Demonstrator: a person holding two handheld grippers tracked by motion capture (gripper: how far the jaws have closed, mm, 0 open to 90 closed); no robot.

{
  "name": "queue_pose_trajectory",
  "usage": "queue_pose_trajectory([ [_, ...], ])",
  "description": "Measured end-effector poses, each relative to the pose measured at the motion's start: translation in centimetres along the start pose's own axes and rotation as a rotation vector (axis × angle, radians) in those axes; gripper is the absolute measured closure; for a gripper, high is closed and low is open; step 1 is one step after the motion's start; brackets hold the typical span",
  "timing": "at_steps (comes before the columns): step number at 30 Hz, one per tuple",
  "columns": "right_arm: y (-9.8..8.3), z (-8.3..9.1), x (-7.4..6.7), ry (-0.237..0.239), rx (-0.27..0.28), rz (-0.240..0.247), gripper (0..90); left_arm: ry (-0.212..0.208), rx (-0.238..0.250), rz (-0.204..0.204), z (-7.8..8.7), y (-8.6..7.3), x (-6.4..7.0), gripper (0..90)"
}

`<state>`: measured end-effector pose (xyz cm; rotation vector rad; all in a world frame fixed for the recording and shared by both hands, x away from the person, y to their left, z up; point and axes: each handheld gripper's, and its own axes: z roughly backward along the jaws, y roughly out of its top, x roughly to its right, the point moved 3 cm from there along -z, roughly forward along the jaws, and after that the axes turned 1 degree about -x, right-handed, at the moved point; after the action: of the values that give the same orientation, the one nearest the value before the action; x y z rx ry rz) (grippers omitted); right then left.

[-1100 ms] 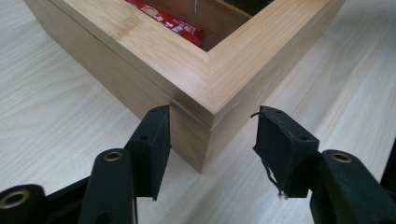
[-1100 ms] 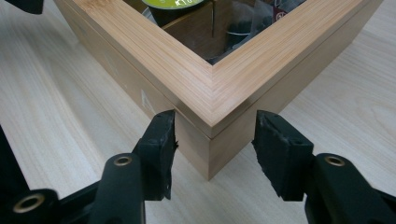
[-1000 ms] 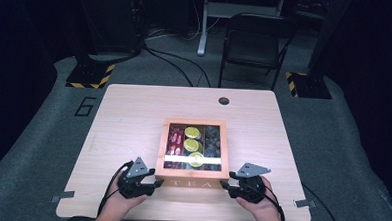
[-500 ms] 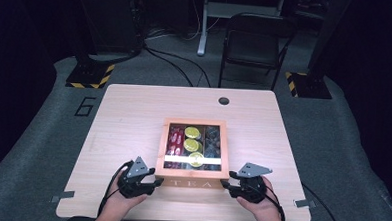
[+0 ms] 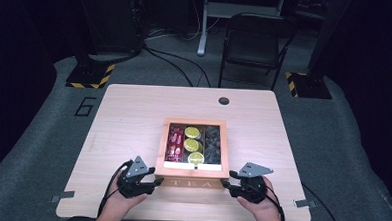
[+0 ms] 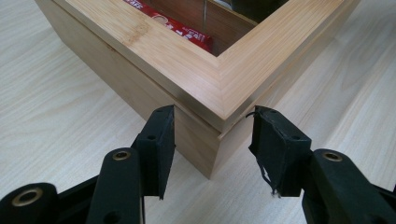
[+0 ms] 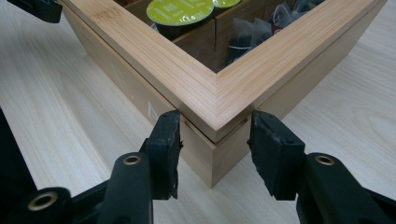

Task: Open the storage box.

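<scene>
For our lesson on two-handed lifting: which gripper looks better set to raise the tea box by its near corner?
Right, probably. The jaws of the right gripper have just been closing; both pads meet the tea box corner. The left gripper shows a slight gap at one pad.

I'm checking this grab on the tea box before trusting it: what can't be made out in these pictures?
- Left tool: its view doesn't settle whether the pads press the tea box corner.
- Right tool: likewise.
- High view: the tools hide the corner contact.
- Red packets: print too small in the high view, mostly cut off by the lid frame in the left gripper view.
</scene>
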<state>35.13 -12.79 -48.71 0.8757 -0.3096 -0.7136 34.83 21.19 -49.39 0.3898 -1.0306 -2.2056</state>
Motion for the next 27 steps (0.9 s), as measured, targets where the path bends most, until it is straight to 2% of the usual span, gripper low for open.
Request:
queue_pose_trajectory([
  [5,0.2,0.2,0.0,0.006,0.015,-0.006,53.4,0.001,-0.004,-0.009,0.1,0.1,0.0,49.2],
  [6,0.2,0.3,0.0,0.011,0.022,-0.014,53.7,0.004,0.013,0.003,0.1,0.1,0.0,50.7],
  [7,0.3,0.4,0.0,0.005,0.026,-0.009,53.8,-0.024,0.065,0.026,0.4,0.4,-0.1,51.7],
  [9,0.3,0.4,0.0,0.002,0.027,-0.01,54.0,-0.036,0.074,0.034,0.5,0.5,-0.2,51.9],
  [11,0.4,0.4,0.0,0.003,0.039,-0.009,54.1,-0.024,0.054,0.018,0.4,0.6,-0.1,51.6],
  [12,0.4,0.4,0.0,0.004,0.036,-0.009,54.3,-0.001,0.063,0.011,0.3,0.6,0.0,51.0],
  [15,0.4,0.5,0.0,0.005,0.038,-0.009,54.5,-0.002,0.069,0.027,0.3,0.9,-0.1,50.7],
  [24,0.8,0.9,0.2,0.014,0.075,-0.033,55.2,0.034,0.079,0.019,0.7,1.8,-0.1,45.3],
  [26,0.9,1.0,0.3,0.015,0.079,-0.022,54.8,0.032,0.078,0.028,0.8,2.0,-0.1,44.8],
  [27,1.0,1.0,0.2,0.011,0.083,-0.036,54.3,0.029,0.078,0.029,0.9,2.1,-0.1,44.8],
])
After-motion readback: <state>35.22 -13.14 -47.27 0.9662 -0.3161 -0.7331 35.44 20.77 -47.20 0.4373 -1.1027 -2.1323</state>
